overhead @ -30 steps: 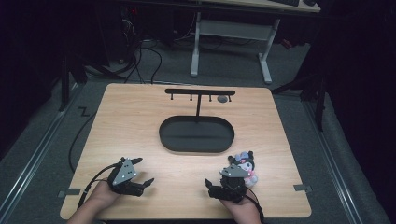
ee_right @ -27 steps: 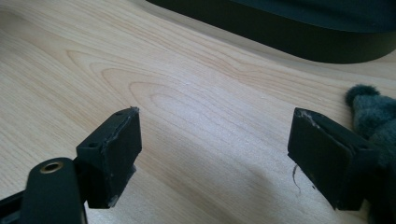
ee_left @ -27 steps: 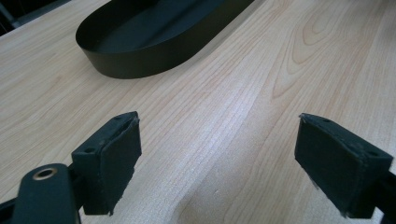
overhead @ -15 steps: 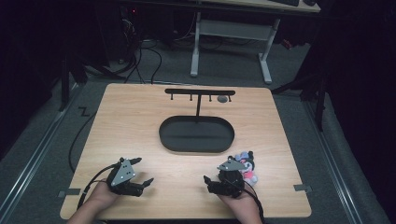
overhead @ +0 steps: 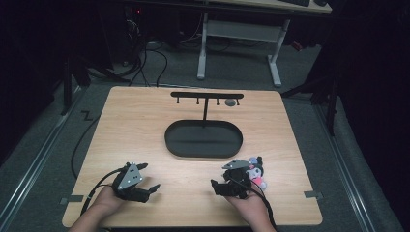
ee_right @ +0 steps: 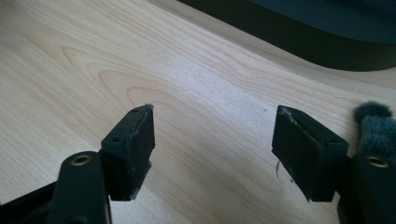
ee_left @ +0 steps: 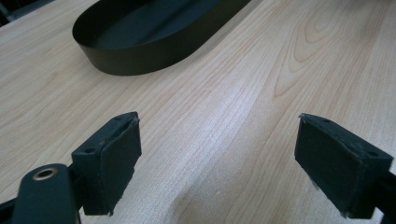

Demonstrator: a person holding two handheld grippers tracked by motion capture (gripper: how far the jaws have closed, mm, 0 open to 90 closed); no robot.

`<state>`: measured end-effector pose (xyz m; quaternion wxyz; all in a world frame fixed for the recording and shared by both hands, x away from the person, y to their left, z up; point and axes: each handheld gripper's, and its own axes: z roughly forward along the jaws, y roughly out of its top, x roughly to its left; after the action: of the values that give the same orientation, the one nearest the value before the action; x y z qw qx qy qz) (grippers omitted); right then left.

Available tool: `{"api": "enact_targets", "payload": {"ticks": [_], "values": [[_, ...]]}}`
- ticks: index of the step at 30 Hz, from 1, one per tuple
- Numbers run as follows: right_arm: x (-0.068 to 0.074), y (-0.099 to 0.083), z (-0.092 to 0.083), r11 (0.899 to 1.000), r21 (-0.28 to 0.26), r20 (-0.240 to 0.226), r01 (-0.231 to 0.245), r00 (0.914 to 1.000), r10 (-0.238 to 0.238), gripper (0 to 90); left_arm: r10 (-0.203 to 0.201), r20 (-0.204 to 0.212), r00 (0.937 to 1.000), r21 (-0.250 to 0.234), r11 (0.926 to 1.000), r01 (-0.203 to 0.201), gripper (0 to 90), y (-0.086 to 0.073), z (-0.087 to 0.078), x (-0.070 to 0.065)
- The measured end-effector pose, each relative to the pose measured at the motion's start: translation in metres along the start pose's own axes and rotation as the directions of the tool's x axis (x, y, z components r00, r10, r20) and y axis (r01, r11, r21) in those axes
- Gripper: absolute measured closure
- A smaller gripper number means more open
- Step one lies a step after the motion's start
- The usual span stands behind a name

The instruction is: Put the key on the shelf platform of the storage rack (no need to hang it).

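Note:
My left gripper rests near the table's front left and points right, its jaws open over bare wood. At the front right my right gripper points left, also open with nothing between its jaws. A small plush toy, black, white and pink, lies just right of the right gripper; its grey fuzzy ear shows beside the right jaw. A black oval tray sits mid-table, and its wall shows ahead in the left gripper view and in the right gripper view.
A black T-shaped rack with short pegs rises behind the tray, and a small grey object hangs near its right end. Cables trail from both grippers over the front edge. A desk frame stands on the floor beyond the table.
My right gripper has shifted slightly left, away from the plush toy, which stays put. The left gripper has barely moved.

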<state>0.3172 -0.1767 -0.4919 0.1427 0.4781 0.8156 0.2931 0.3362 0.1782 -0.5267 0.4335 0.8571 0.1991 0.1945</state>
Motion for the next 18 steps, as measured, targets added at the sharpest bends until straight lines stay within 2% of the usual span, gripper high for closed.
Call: {"api": "enact_targets", "payload": {"ticks": [5,9,18], "values": [[0.002,0.007,-0.001,0.999,0.036,0.009,0.022,0.9997,-0.022,28.8,-0.024,0.006,0.9997,-0.001,0.9997,0.024,15.5,0.0,0.001,0.003],[0.004,0.009,0.001,0.998,0.069,0.001,0.016,0.9999,-0.016,25.7,-0.041,0.005,0.9992,0.008,0.9991,0.041,15.5,0.001,0.001,0.004],[0.006,0.01,0.011,0.989,0.15,0.003,0.016,0.9999,-0.016,25.3,-0.015,0.003,0.9999,0.008,0.9999,0.015,15.5,0.0,0.001,0.001]]}}
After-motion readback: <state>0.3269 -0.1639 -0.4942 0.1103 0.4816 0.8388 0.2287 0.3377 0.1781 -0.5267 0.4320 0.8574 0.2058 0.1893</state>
